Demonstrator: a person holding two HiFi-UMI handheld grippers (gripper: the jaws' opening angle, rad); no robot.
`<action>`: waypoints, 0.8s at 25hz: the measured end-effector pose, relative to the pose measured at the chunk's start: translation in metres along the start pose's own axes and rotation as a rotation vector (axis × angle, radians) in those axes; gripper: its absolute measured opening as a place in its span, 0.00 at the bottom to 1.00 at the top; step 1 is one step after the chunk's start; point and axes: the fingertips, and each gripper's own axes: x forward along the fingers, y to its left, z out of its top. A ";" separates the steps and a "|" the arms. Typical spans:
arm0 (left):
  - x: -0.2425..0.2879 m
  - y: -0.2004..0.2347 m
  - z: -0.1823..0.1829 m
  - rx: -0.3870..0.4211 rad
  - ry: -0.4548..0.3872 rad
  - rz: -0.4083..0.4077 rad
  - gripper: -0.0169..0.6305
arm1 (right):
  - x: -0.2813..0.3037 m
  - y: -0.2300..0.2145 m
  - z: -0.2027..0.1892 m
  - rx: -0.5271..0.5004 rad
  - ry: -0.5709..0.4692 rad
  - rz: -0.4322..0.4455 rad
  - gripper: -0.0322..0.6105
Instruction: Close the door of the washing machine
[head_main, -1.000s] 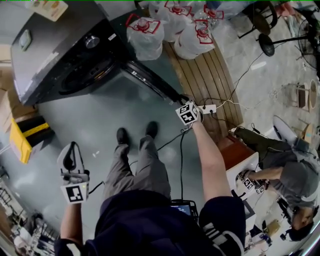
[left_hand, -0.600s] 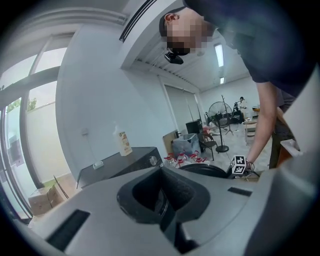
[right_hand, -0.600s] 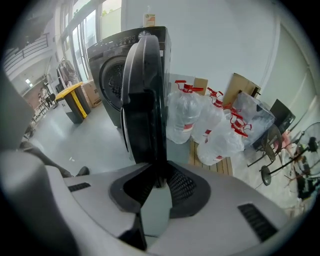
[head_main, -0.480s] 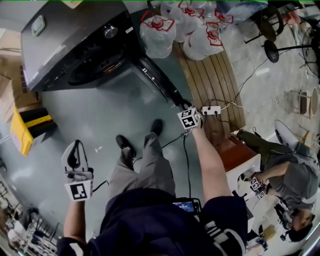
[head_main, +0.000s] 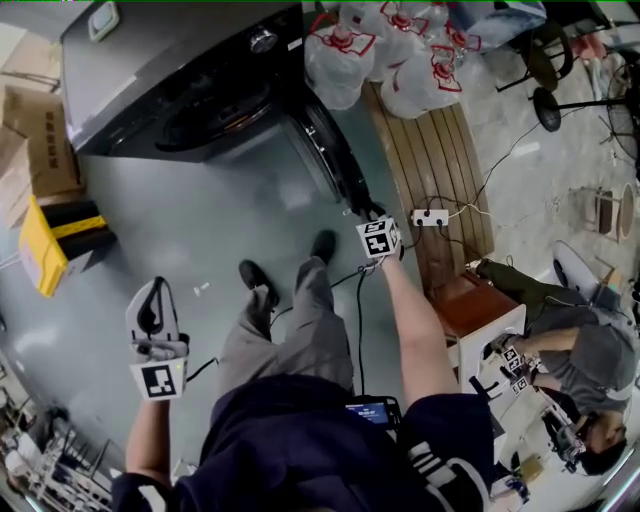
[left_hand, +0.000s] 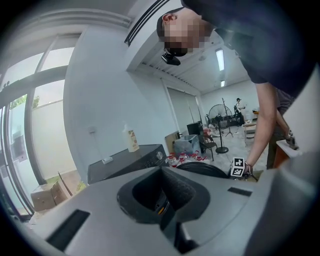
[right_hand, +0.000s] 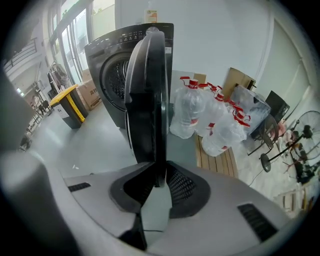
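Note:
The dark grey washing machine (head_main: 150, 90) stands at the top left of the head view, its round door (head_main: 335, 150) swung out toward me. My right gripper (head_main: 366, 213) is shut on the door's outer edge. In the right gripper view the door (right_hand: 147, 90) runs edge-on up from between the jaws of the right gripper (right_hand: 157, 182), with the drum opening (right_hand: 114, 75) behind it. My left gripper (head_main: 152, 290) hangs low at the left, away from the machine, shut and holding nothing. The left gripper view shows the left gripper (left_hand: 165, 205) below the machine (left_hand: 125, 160).
Several water jugs (head_main: 380, 50) stand beside the machine on a wooden pallet (head_main: 425, 150), with a power strip (head_main: 430, 216) and cables. A yellow bin (head_main: 45, 245) and cardboard box (head_main: 40, 130) are at left. Another person (head_main: 580, 350) crouches at right. My feet (head_main: 255, 275) are on the grey floor.
The door has swung closer to the machine's front with my right gripper on its edge. I have stepped toward the machine, and my left gripper came along.

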 end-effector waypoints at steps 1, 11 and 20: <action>-0.005 0.002 -0.003 -0.003 0.000 0.003 0.07 | 0.001 0.005 0.000 0.006 0.001 -0.003 0.18; -0.042 0.023 -0.025 -0.029 -0.003 0.016 0.07 | 0.000 0.061 -0.003 0.105 0.035 -0.030 0.18; -0.070 0.056 -0.052 -0.063 -0.007 0.028 0.07 | 0.011 0.133 0.006 0.157 0.047 -0.018 0.18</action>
